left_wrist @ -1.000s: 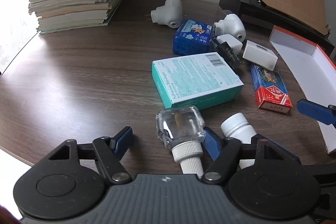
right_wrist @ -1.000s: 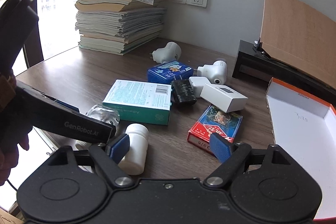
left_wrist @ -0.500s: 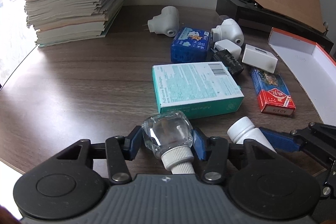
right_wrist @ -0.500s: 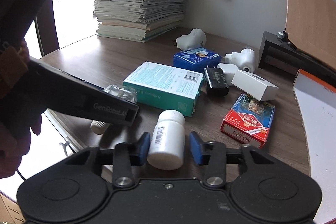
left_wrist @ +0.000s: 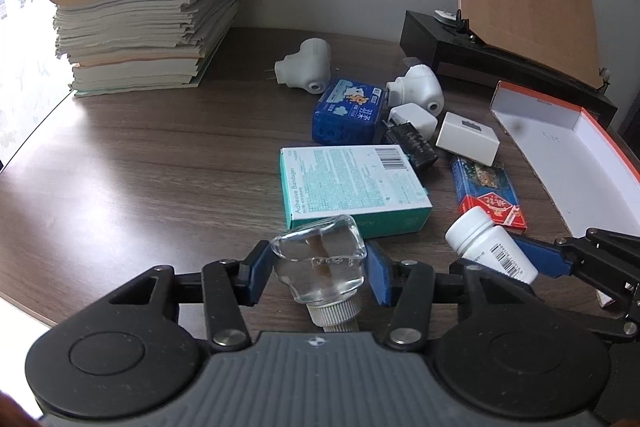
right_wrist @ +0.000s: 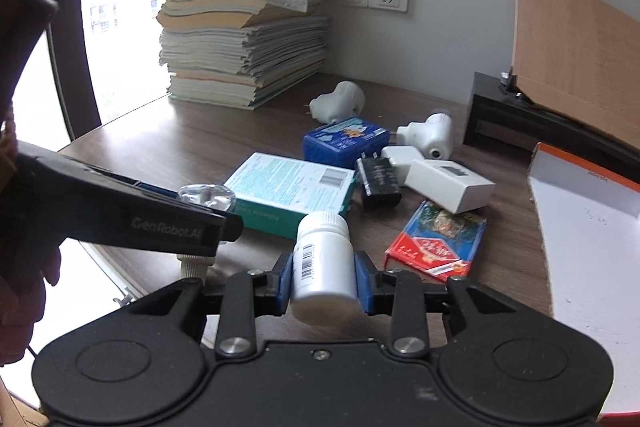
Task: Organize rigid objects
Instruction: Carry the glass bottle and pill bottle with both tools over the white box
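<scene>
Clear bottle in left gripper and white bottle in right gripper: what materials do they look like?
Clear bottle: looks like glass or hard clear plastic, glossy; see-through thick walls with bright highlights, ribbed off-white cap probably plastic.
White bottle: looks like opaque plastic, satin finish; soft even sheen, printed barcode label, a moulded ring below its cap.

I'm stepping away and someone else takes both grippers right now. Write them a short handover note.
Left gripper: jaws shut on the clear glass bottle, cap toward the camera.
Right gripper: jaws shut on the white pill bottle.
On the table: teal bandage box, blue box, red card pack, black adapter, white box, white charger, two white plugs.
Done: both bottles gripped; white tray on the right shows nothing inside.
Left: everything still needs organizing, probably into the tray.
</scene>
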Motion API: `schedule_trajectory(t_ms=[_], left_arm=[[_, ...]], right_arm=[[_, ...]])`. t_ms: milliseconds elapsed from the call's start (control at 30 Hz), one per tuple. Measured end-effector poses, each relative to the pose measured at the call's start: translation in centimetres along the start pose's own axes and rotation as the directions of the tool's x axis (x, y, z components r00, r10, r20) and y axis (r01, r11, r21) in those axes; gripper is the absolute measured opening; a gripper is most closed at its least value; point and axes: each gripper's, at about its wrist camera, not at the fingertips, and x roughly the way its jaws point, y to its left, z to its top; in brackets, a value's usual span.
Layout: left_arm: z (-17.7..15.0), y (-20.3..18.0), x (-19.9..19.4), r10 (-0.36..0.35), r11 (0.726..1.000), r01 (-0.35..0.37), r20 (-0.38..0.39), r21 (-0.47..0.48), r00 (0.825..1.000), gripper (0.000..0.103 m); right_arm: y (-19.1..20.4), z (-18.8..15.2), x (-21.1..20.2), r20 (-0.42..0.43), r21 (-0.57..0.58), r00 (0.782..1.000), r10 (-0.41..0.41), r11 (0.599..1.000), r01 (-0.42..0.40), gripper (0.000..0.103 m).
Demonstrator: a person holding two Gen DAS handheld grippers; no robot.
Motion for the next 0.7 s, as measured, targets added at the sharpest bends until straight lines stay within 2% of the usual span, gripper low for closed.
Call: schedule_trajectory(t_ms=[333,500,700], left_arm=[[1.8,-3.5,-2.2,-0.063,0.997,0.061,0.061,0.037,0.996,0.050],[3.2,-6.9,-2.8,-0.106,0.992,0.099,0.087,0.078,0.991,0.050],[4.4,-11.4,-2.9,-0.144,0.984,0.135,0.082,0.113,0.986,0.050]], right_arm=[[-3.1,1.1,-3.7,0.066,0.057,0.995,-0.075,0.996,0.071,0.040],[-5.8,1.7,-6.2,0.099,0.102,0.987,-0.130,0.988,0.120,0.040],[-10.1,1.7,-9.1,0.125,0.157,0.969,-0.216,0.968,0.195,0.040]])
